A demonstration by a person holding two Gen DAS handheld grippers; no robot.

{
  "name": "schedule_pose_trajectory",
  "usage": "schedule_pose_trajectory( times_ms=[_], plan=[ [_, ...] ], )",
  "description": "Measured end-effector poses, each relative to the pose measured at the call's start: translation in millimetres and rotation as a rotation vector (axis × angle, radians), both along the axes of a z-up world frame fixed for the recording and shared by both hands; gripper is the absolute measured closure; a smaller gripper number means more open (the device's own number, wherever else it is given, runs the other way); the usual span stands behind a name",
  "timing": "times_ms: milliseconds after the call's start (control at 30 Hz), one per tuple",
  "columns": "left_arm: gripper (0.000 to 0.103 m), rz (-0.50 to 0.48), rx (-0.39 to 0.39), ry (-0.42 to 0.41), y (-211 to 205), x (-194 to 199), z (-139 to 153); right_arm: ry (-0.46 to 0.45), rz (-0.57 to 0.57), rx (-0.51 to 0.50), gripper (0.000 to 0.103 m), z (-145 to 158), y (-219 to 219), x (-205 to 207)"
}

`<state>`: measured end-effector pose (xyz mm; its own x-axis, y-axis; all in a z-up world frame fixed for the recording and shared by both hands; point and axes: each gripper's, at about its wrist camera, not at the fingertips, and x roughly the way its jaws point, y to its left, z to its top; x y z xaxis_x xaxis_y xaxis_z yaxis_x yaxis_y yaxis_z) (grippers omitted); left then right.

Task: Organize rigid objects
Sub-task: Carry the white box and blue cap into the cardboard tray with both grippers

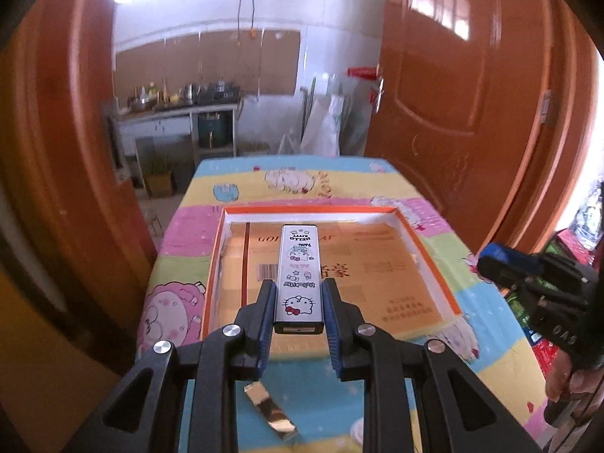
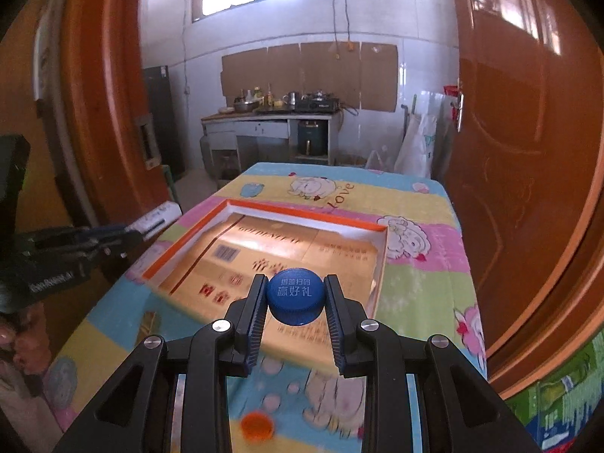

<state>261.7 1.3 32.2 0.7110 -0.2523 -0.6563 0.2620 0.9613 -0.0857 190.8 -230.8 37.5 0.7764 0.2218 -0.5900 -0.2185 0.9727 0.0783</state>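
Left tool [image 1: 298, 294] is clamped on a slim white Hello Kitty case [image 1: 299, 275], held lengthwise out ahead over the near part of the orange-rimmed tray [image 1: 426, 241]. The case's far end is sharp enough, but the small print on it is too fine to read. Right tool [image 2: 295, 296] grips a blue bottle cap [image 2: 296, 295] from both sides, poised above the tray's [image 2: 188, 243] near edge.

Down low, things get murky: a shiny metallic bar [image 1: 270, 411] lies on the surface [image 1: 487, 302] beneath the left tool, partly cut off by the tool's frame. In the right wrist view an orange cap [image 2: 257, 426] sits near the front edge of the surface [image 2: 415, 294], badly blurred. The tray floor is a gold printed sheet, and motion blur smears its near half.

The surface wears a pastel cartoon cloth in blue, yellow, pink and green blocks. The tray sits toward its middle, leaving bare cloth along the far edge and the right side. Brown wooden doors [image 2: 528, 151] flank both sides, and beyond the far edge stands a kitchen counter [image 2: 268, 117] crowded with pots, against a white tiled wall.
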Motion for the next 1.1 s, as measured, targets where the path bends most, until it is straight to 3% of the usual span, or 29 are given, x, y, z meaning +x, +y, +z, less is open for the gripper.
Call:
schedule_pose_trajectory(
  times_ms=[267,533,933,1100],
  plan=[
    [0.078,0.065,-0.019,0.141,-1,66,-43,0.083,-0.027,-0.01,0.073,-22,1,79],
    [0.078,0.081,-0.053,0.216,1,93,-74,0.166,-0.046,0.009,0.073,-58,12,134],
    [0.078,0.088,-0.034,0.237,0,102,-93,0.262,-0.055,-0.066,0.072,-98,21,150],
    [0.078,0.077,0.011,0.262,-6,105,-107,0.297,-0.067,-0.085,0.072,-107,21,152]
  ],
)
